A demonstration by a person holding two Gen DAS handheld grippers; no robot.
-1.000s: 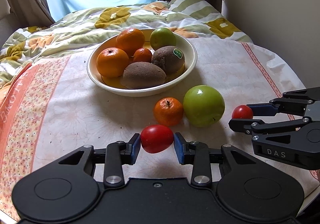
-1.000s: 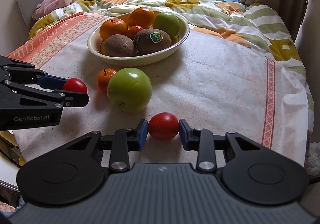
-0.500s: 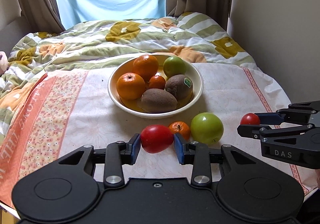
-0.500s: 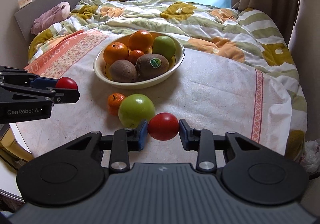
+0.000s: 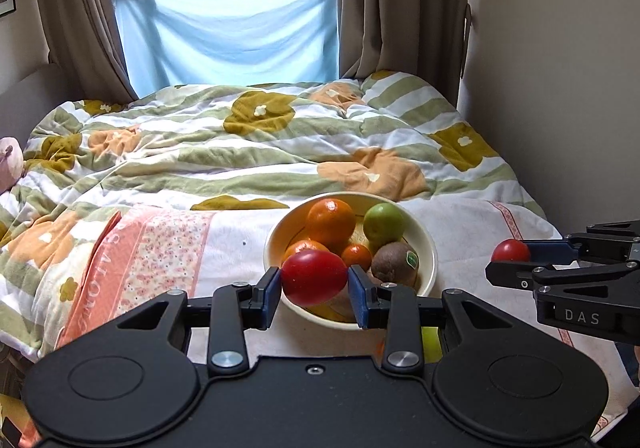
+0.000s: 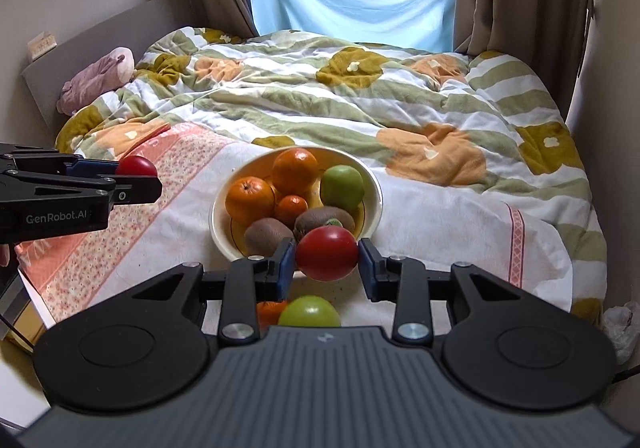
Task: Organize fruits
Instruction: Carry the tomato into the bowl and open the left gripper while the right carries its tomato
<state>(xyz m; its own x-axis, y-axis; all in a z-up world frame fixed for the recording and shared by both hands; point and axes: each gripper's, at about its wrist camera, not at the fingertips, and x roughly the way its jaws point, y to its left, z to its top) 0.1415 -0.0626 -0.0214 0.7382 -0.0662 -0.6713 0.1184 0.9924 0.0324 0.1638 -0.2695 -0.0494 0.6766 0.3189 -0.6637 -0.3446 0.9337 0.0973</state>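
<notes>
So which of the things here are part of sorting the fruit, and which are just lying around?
Job:
left gripper holding a red tomato
right gripper holding another tomato
bowl of fruit
green apple and mandarin on the cloth

Lying about:
quilt
pink plush toy

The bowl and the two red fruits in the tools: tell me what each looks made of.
Bowl: probably glazed ceramic or melamine; cream, smooth, soft sheen on the rim.
Red fruit in the left tool: glossy taut skin with a window highlight; real tomato or plastic replica, cannot tell.
Red fruit in the right tool: the same glossy red skin, equally open.
</notes>
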